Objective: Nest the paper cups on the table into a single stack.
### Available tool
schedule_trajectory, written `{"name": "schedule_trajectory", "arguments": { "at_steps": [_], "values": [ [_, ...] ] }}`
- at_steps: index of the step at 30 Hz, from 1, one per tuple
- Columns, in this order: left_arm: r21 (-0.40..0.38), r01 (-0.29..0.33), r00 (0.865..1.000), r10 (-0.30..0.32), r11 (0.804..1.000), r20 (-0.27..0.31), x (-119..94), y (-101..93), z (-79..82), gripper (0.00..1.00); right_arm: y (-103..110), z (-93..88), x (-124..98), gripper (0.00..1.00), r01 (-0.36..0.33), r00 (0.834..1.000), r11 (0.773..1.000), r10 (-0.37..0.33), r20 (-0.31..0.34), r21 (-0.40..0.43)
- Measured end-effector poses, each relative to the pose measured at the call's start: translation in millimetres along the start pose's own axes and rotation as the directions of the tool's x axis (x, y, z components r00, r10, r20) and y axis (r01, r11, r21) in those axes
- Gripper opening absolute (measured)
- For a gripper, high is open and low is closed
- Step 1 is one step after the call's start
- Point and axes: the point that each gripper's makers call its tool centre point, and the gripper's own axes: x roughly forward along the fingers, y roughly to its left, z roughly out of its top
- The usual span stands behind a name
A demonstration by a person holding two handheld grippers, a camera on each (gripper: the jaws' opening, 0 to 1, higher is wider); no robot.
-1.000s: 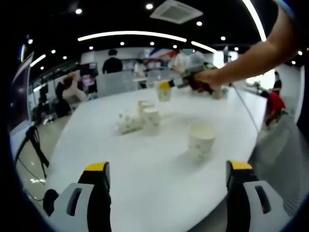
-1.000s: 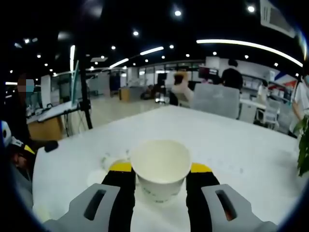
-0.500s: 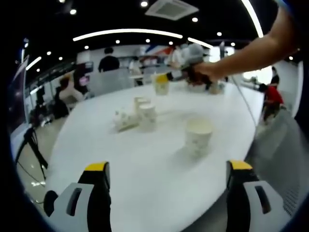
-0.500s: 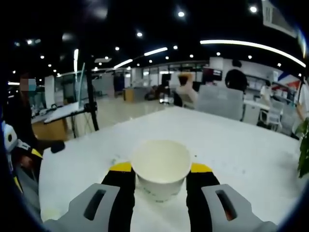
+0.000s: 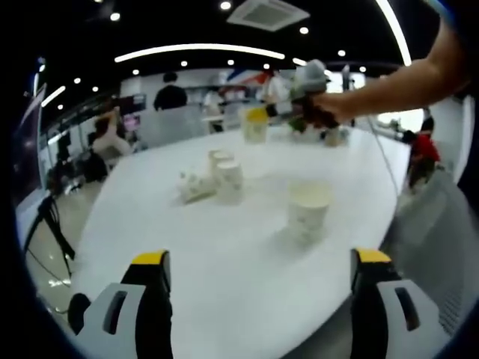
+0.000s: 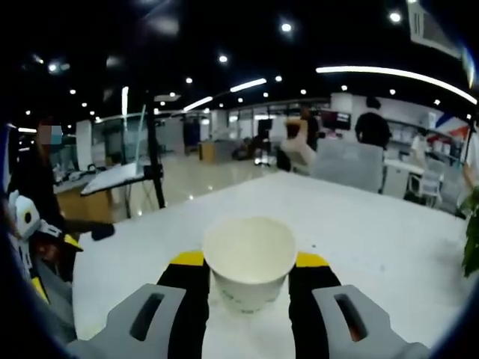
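A paper cup (image 6: 249,263) sits upright between the yellow-tipped jaws of my right gripper (image 6: 249,258), which is shut on it and holds it above the white table (image 6: 374,232). In the left gripper view that right gripper (image 5: 266,114) carries the cup (image 5: 255,132) over the table's far side, held by a person's arm (image 5: 389,82). My left gripper (image 5: 262,263) is open over the near edge. One cup (image 5: 307,212) stands alone at right. Two upright cups (image 5: 227,179) stand close together, with a tipped cup (image 5: 194,186) beside them.
The round white table (image 5: 224,254) drops off at its near and right edges. A black tripod (image 5: 51,218) stands left of it. Chairs and people fill the office behind. A green plant (image 6: 471,232) is at the right.
My right gripper has risen a little with its cup, drifting right over the far side of the table. The left gripper and the cups on the table have stayed put.
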Motion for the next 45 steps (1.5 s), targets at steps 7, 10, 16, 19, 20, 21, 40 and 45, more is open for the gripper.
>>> {"name": "schedule_trajectory", "arguments": {
  "at_steps": [7, 10, 16, 19, 20, 21, 40, 45],
  "values": [
    [0.008, -0.003, 1.000, 0.003, 1.000, 0.011, -1, 1.0, 1.9, 0.99, 16, 2.1, -7, 0.39, -0.024, 1.000, 1.000, 0.024, -0.004, -0.016],
    [0.005, 0.001, 1.000, -0.001, 1.000, 0.008, 0, 0.5, 0.5, 0.99, 21, 2.1, -11, 0.39, -0.034, 0.999, 0.999, 0.034, -0.002, -0.017],
    [0.013, 0.002, 1.000, -0.002, 1.000, 0.008, 0, -0.3, 1.0, 0.99, 34, 5.9, -20, 0.38, -0.057, 0.998, 0.998, 0.057, 0.005, -0.026],
    [0.013, 0.004, 1.000, -0.005, 1.000, 0.010, 0, -0.5, 1.5, 0.99, 40, 8.0, -25, 0.38, -0.066, 0.998, 0.997, 0.066, 0.011, -0.028],
    [0.014, 0.003, 1.000, -0.003, 1.000, 0.015, 0, -0.8, 3.3, 0.99, 43, 9.0, -27, 0.38, -0.073, 0.997, 0.997, 0.074, 0.014, -0.026],
    [0.016, 0.001, 1.000, -0.001, 1.000, 0.016, 0, -0.6, 3.8, 0.99, 45, 9.7, -28, 0.38, -0.078, 0.997, 0.997, 0.078, 0.016, -0.026],
    [0.009, -0.009, 1.000, 0.009, 1.000, 0.010, 1, 3.0, 1.4, 0.99, 86, 2.7, -56, 0.38, -0.147, 0.989, 0.989, 0.148, 0.030, -0.020],
    [0.008, -0.010, 1.000, 0.010, 1.000, 0.010, 2, 4.1, 0.6, 0.99, 97, 0.1, -64, 0.38, -0.166, 0.985, 0.986, 0.167, 0.032, -0.029]
  ]
}}
